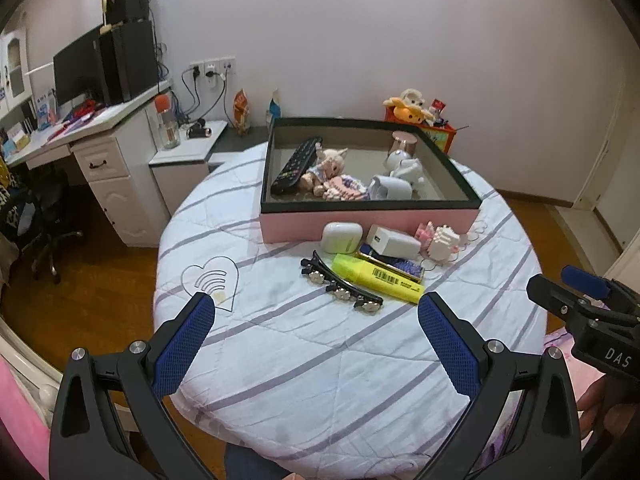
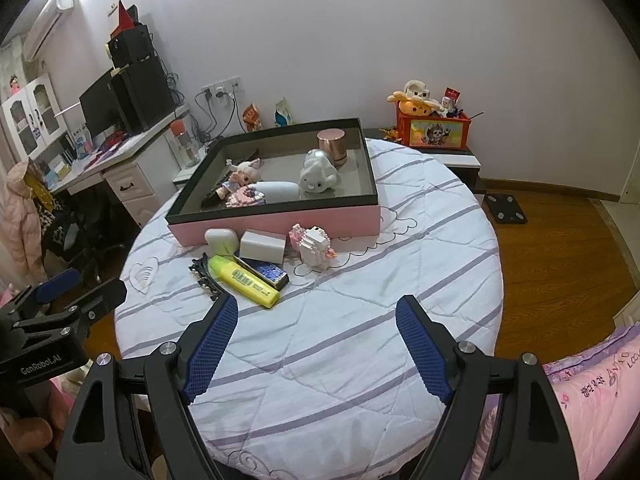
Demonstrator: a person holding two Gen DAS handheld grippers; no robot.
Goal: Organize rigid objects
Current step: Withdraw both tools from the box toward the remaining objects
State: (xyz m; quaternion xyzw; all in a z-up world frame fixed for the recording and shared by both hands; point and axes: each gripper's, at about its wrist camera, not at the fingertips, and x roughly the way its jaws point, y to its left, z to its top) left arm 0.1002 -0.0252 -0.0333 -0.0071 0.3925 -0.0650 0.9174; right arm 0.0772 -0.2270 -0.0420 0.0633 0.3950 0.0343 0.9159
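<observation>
A pink box [image 1: 368,222] [image 2: 276,224] with a dark rim sits on a round table under a striped cloth [image 1: 320,352]; it holds a remote [image 1: 292,166], a doll, a copper cup and white items. In front of it lie a white earbud case [image 1: 341,237] [image 2: 221,241], a white charger [image 1: 394,240] [image 2: 263,246], a block figure [image 1: 442,243] [image 2: 316,246], a yellow highlighter [image 1: 376,278] [image 2: 245,280], a dark case [image 2: 262,271] and black hair clips [image 1: 342,287] [image 2: 206,274]. My left gripper [image 1: 316,312] and right gripper [image 2: 316,312] hover open and empty, short of the pile.
A white desk [image 1: 104,128] with monitor and speakers stands at the left, an office chair [image 1: 44,224] below it. An orange toy box [image 2: 434,130] sits on a low stand behind the table. Wooden floor surrounds the table; pink bedding [image 2: 592,400] lies at the near right.
</observation>
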